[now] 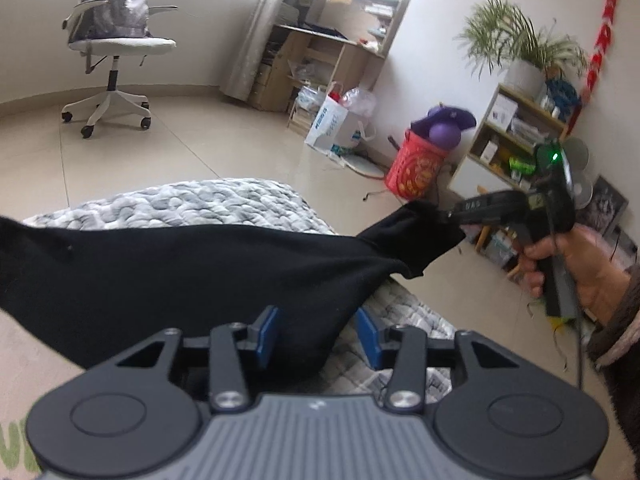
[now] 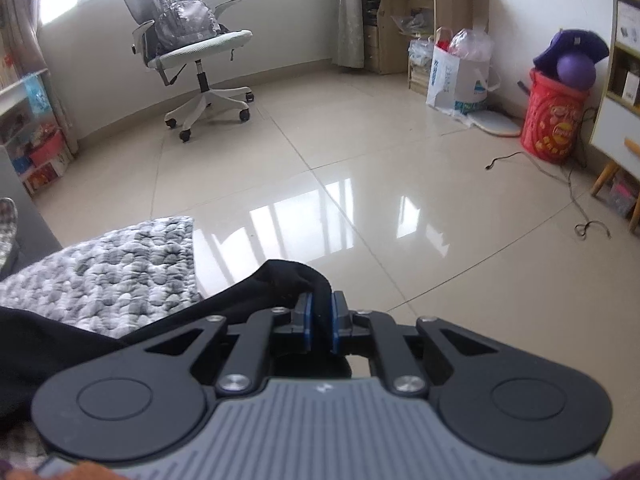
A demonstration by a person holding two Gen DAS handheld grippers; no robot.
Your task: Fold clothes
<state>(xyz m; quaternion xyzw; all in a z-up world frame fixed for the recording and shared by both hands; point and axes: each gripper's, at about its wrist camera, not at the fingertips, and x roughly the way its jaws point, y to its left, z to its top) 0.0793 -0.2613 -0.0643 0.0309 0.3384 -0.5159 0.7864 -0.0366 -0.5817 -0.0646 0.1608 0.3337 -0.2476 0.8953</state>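
Note:
A black garment [image 1: 180, 272] hangs stretched above a grey patterned blanket [image 1: 180, 204]. My left gripper [image 1: 319, 334] has its blue pads standing apart, with the garment's lower part between them; the right pad stays clear of the cloth. In the left wrist view, my right gripper [image 1: 450, 216], held by a hand [image 1: 580, 272], pinches the garment's far corner at the right. The right wrist view shows my right gripper [image 2: 321, 316] shut on a fold of the black garment [image 2: 280, 280], beside the blanket [image 2: 112, 272].
Glossy tiled floor [image 2: 360, 160] spreads beyond the blanket. An office chair [image 2: 196, 48] carrying a backpack stands at the back. A white bag [image 2: 460, 76], a red bucket [image 2: 556, 120] and a shelf unit [image 1: 516, 132] line the right wall. A cable [image 2: 576, 200] lies on the floor.

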